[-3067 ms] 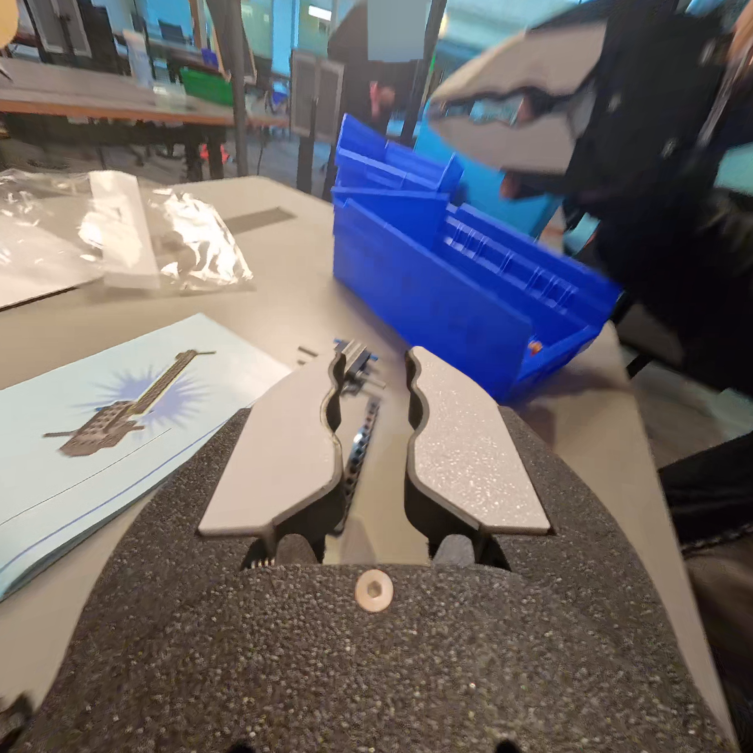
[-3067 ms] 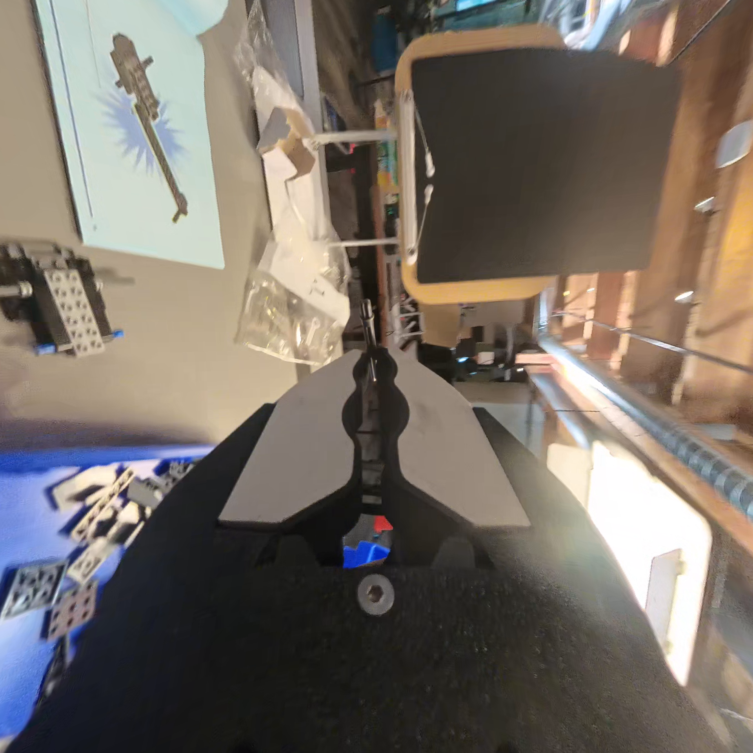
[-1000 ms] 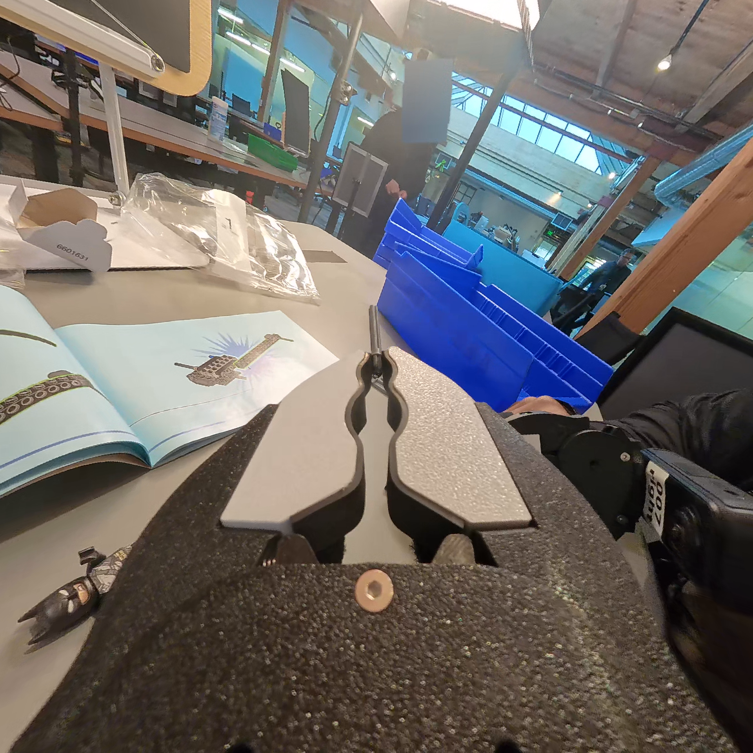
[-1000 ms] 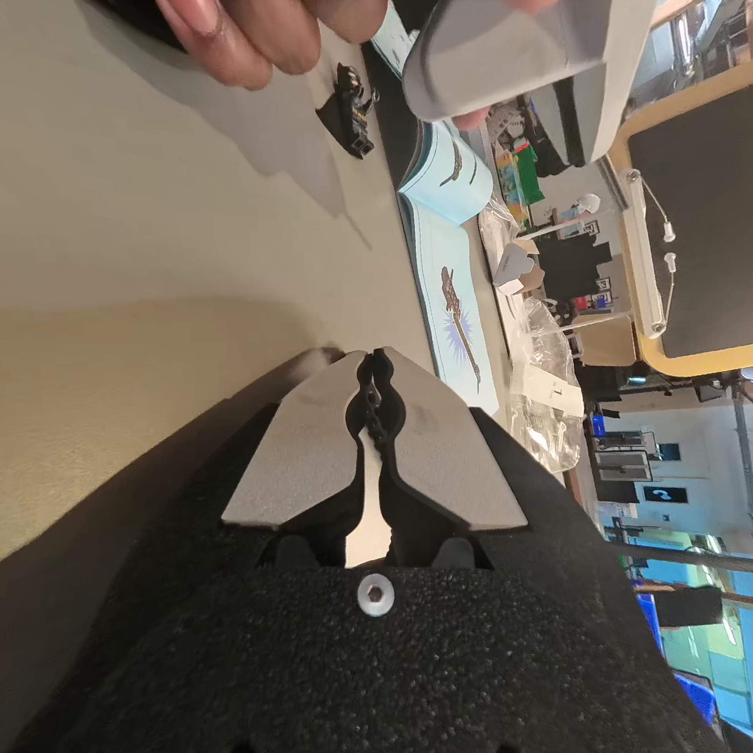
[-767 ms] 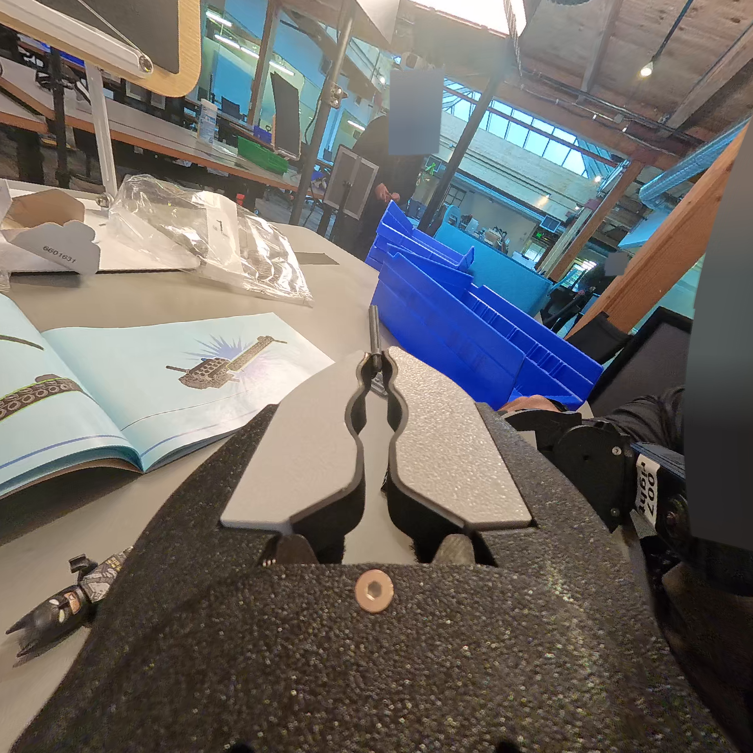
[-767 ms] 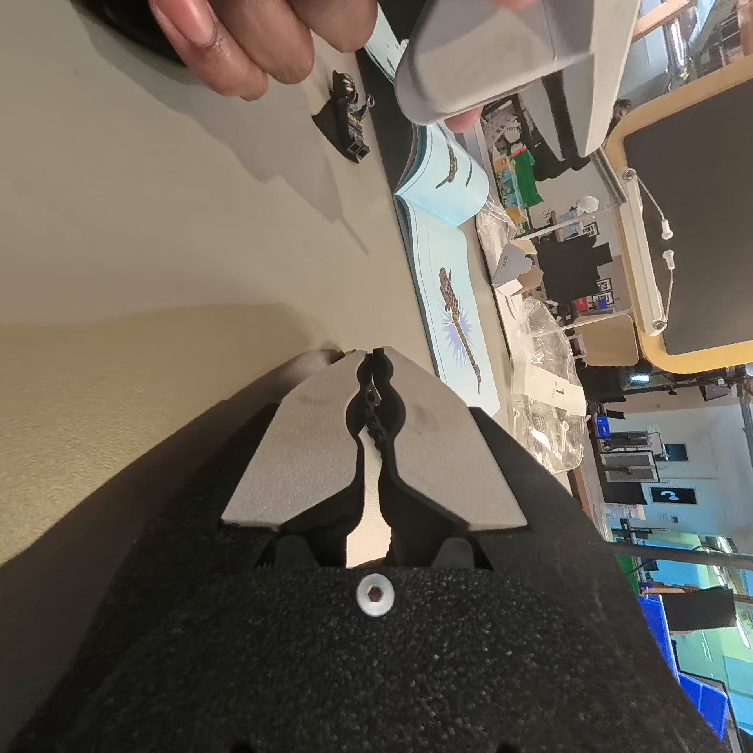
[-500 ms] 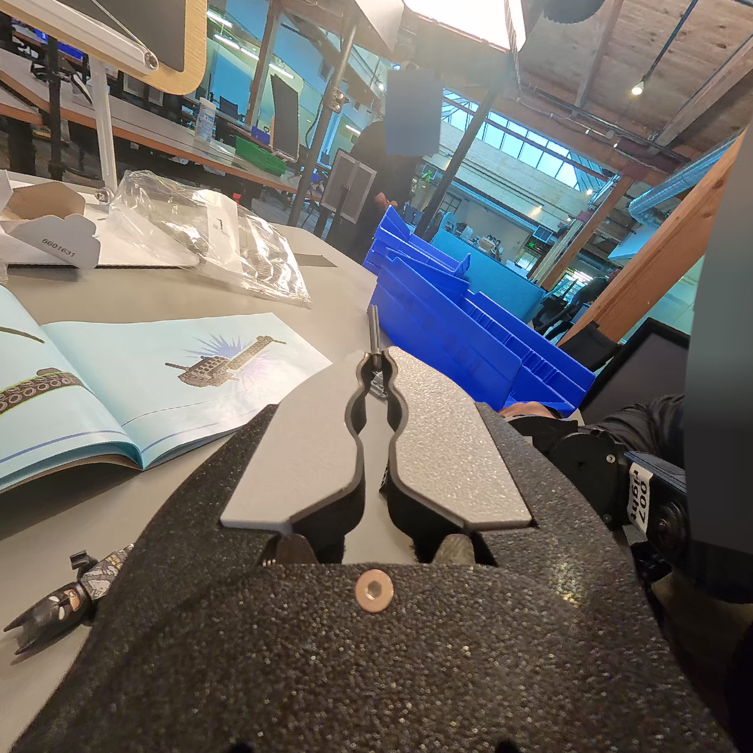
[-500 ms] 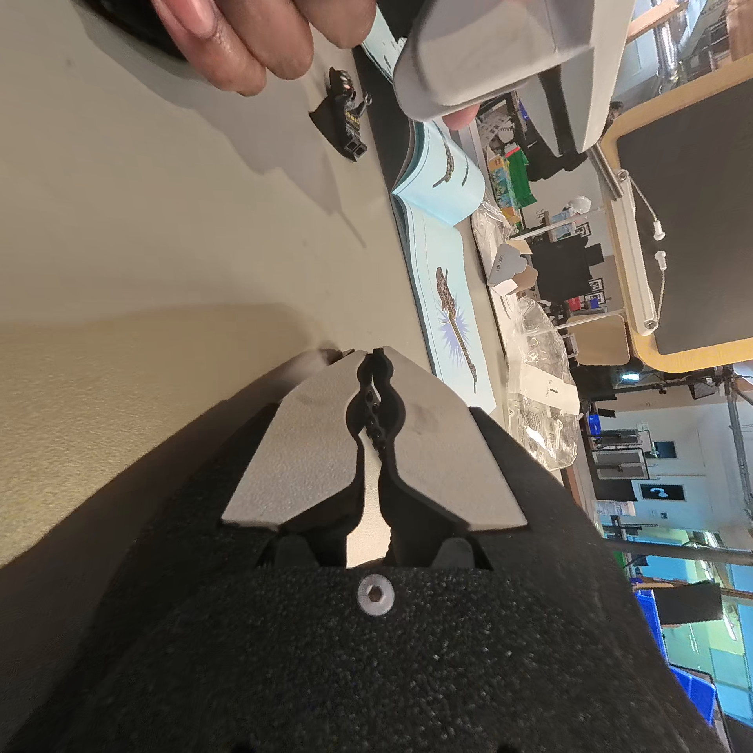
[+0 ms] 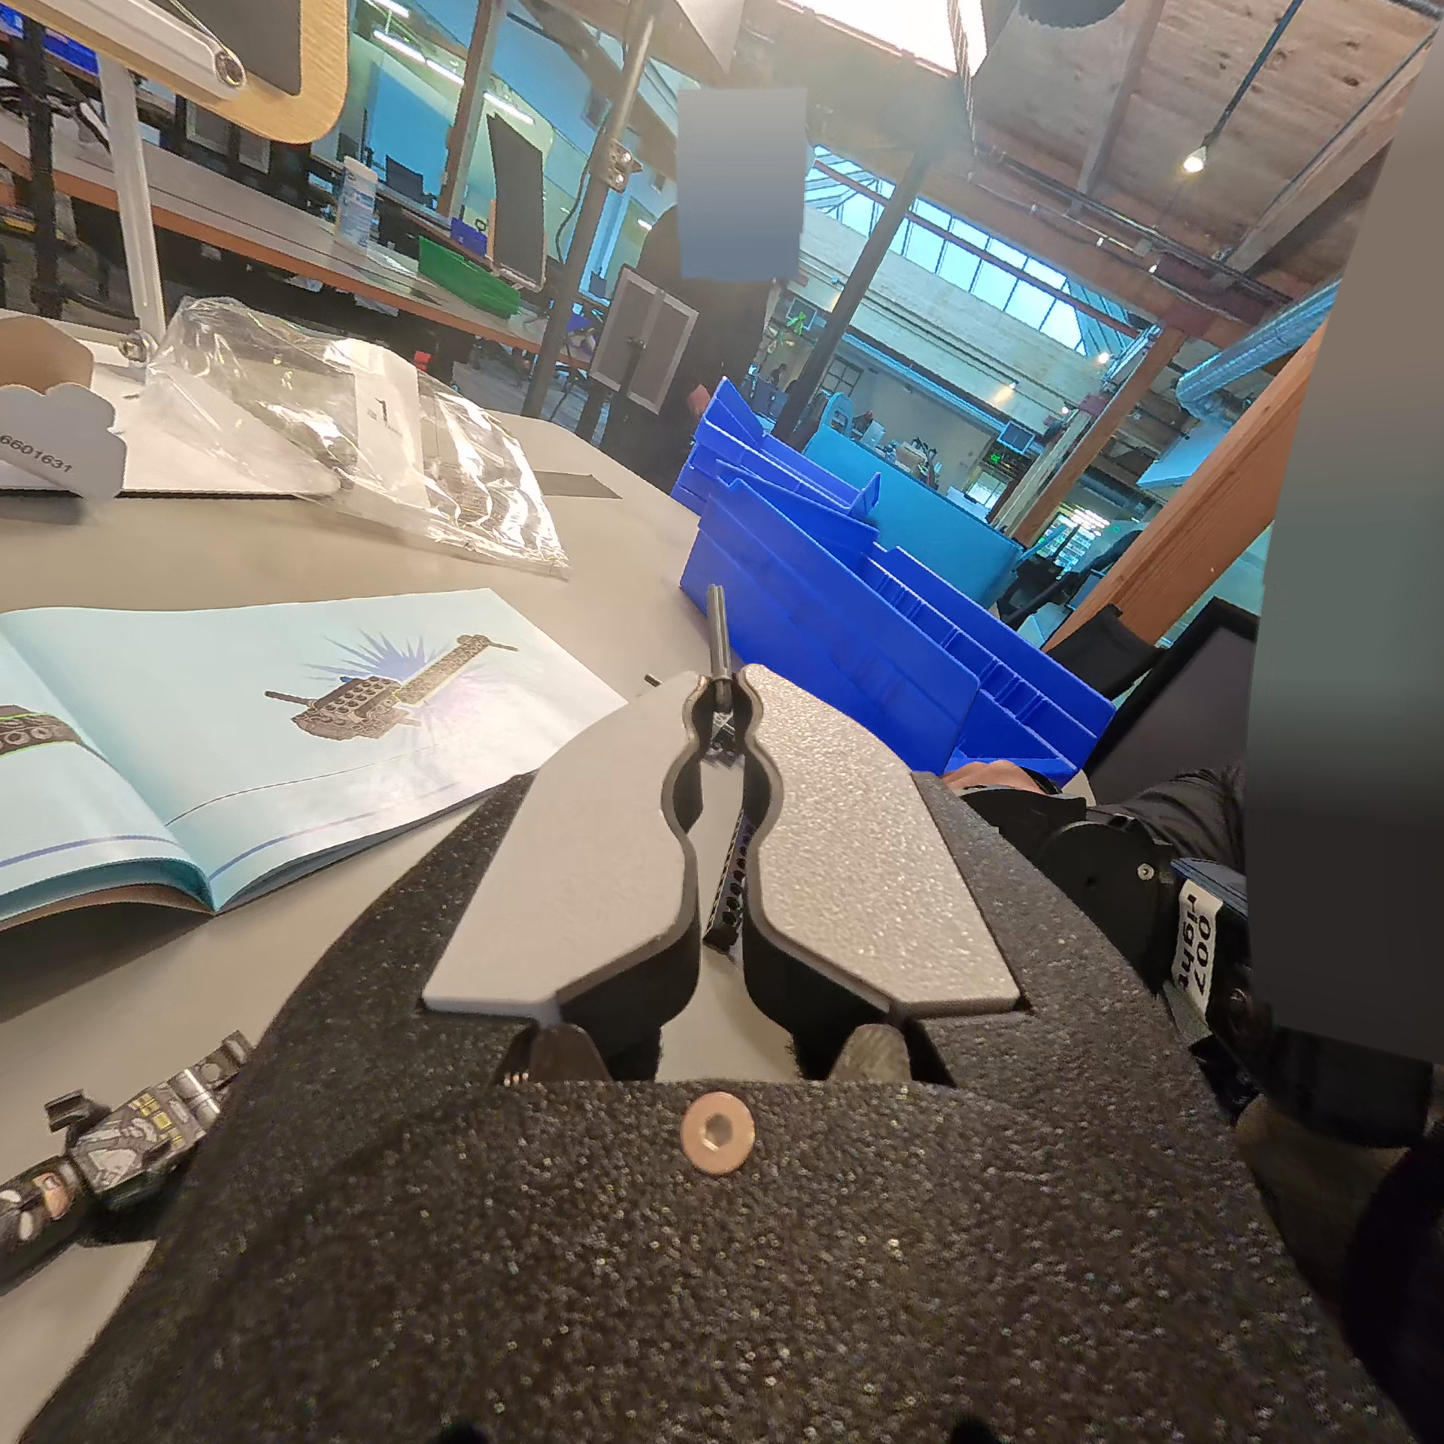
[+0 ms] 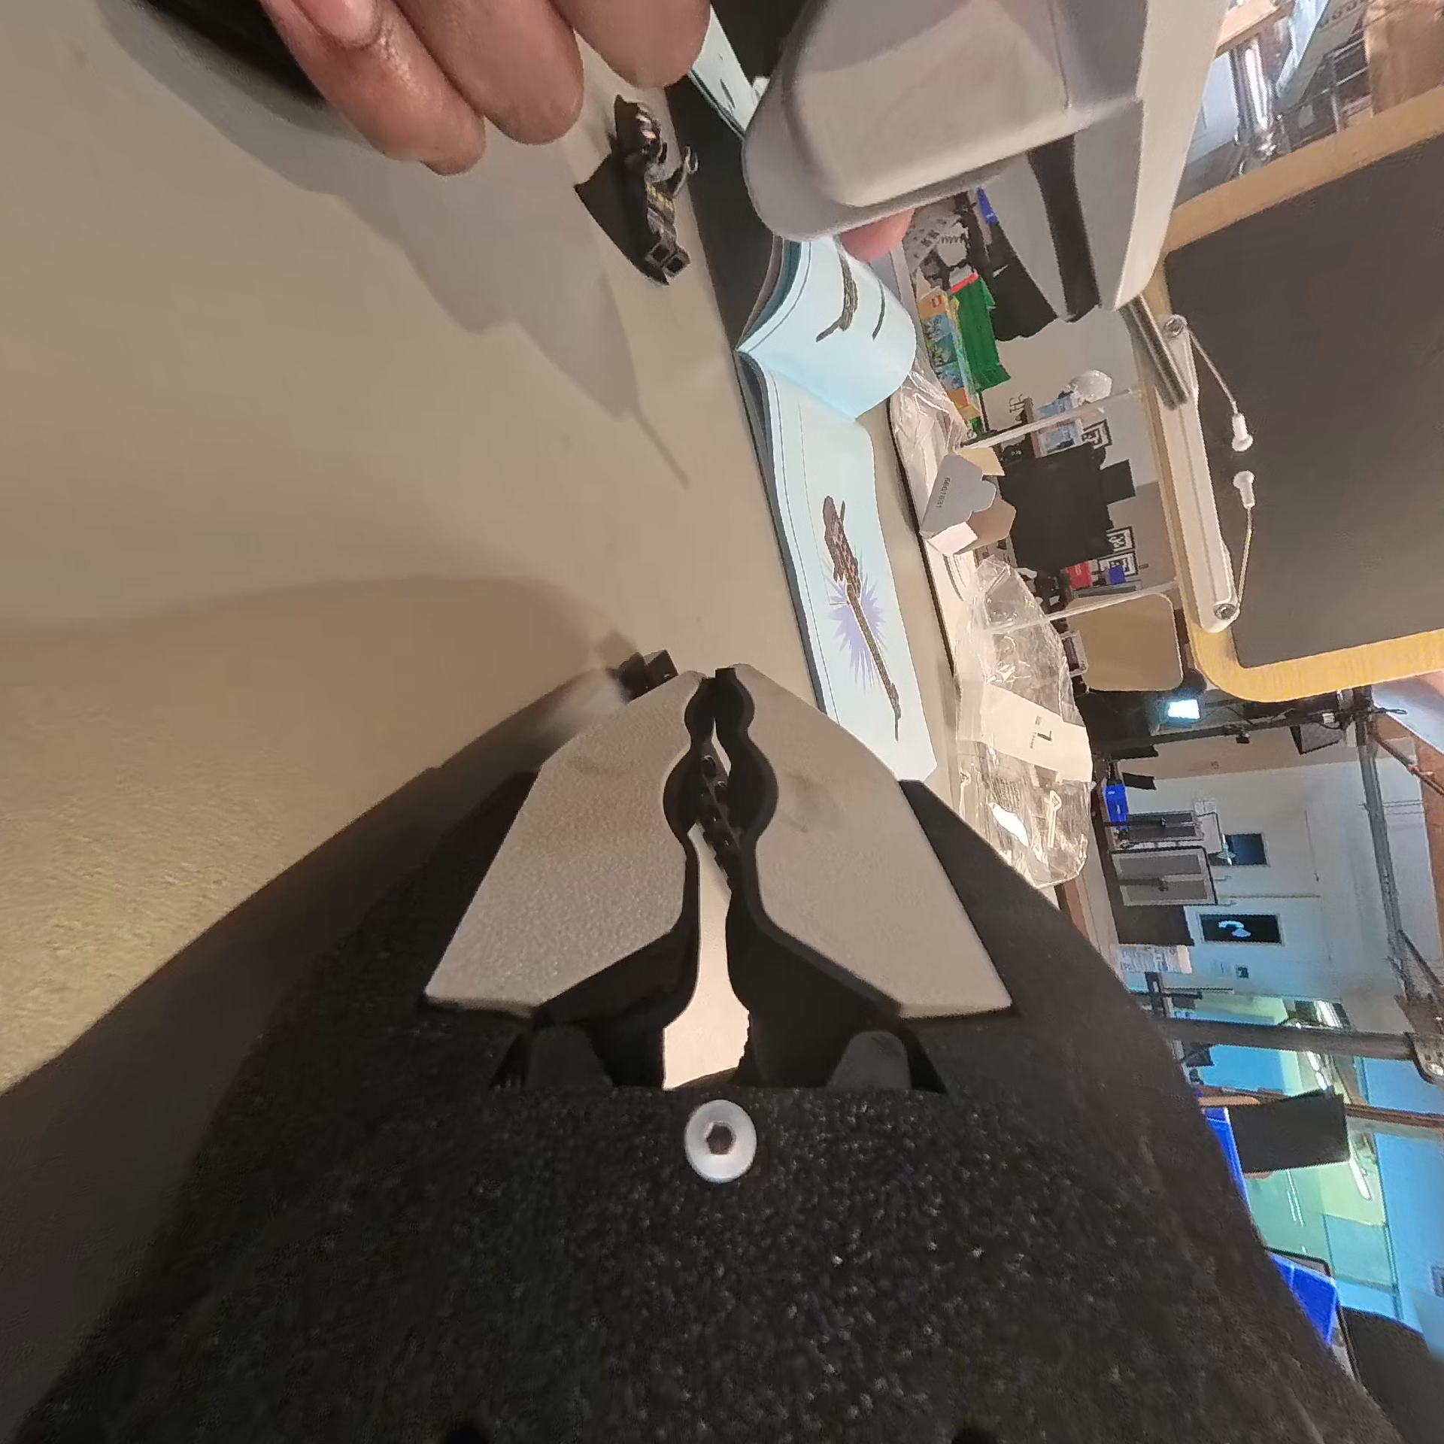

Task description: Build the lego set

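One dark rod pinched at left hand-held gripper tips.

My left wrist camera sits low over the table, looking level along its fingers toward the blue bins at the far edge. My right wrist camera is rolled sideways, close to the tabletop. Both views share the open booklet and plastic bag.
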Action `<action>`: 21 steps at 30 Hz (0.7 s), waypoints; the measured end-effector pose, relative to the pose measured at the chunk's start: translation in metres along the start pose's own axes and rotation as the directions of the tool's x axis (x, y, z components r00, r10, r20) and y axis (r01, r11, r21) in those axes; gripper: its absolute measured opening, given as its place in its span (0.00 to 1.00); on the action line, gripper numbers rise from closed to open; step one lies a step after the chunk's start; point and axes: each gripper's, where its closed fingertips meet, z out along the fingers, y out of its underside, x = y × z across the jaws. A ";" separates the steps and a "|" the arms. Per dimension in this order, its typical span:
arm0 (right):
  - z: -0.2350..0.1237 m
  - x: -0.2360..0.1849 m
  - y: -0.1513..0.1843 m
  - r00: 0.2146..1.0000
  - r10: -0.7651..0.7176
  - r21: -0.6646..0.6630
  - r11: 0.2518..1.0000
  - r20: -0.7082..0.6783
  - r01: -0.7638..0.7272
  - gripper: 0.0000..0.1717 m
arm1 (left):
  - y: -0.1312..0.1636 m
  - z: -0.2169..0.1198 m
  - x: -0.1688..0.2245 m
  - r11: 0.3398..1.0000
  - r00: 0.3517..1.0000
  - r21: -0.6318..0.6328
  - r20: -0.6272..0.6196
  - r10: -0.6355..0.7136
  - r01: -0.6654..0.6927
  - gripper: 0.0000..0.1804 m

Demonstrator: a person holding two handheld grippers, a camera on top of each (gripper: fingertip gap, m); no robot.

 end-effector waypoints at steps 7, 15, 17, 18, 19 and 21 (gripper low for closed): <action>0.000 0.001 0.002 1.000 0.004 -0.005 1.000 -0.001 -0.004 0.00 | 0.005 0.003 0.003 0.999 1.000 -0.030 0.004 0.018 -0.017 0.02; -0.001 0.001 0.002 1.000 0.006 -0.006 1.000 0.001 -0.006 0.00 | 0.056 0.006 -0.015 0.905 0.979 -0.418 0.142 0.146 -0.074 0.03; -0.001 0.001 0.002 1.000 0.006 -0.006 1.000 0.001 -0.006 0.00 | 0.068 0.005 -0.016 0.869 0.977 -0.491 0.148 0.157 -0.065 0.03; -0.001 0.001 0.002 1.000 0.006 -0.006 1.000 0.001 -0.006 0.00 | 0.073 0.004 -0.016 0.851 0.976 -0.521 0.147 0.160 -0.061 0.03; -0.001 0.001 0.002 1.000 0.006 -0.006 1.000 0.001 -0.006 0.00 | 0.079 0.003 -0.018 0.825 0.974 -0.561 0.149 0.173 -0.061 0.03; -0.001 0.000 0.003 1.000 0.006 -0.006 1.000 0.001 -0.006 0.00 | 0.090 0.000 -0.020 0.778 0.965 -0.624 0.154 0.211 -0.071 0.03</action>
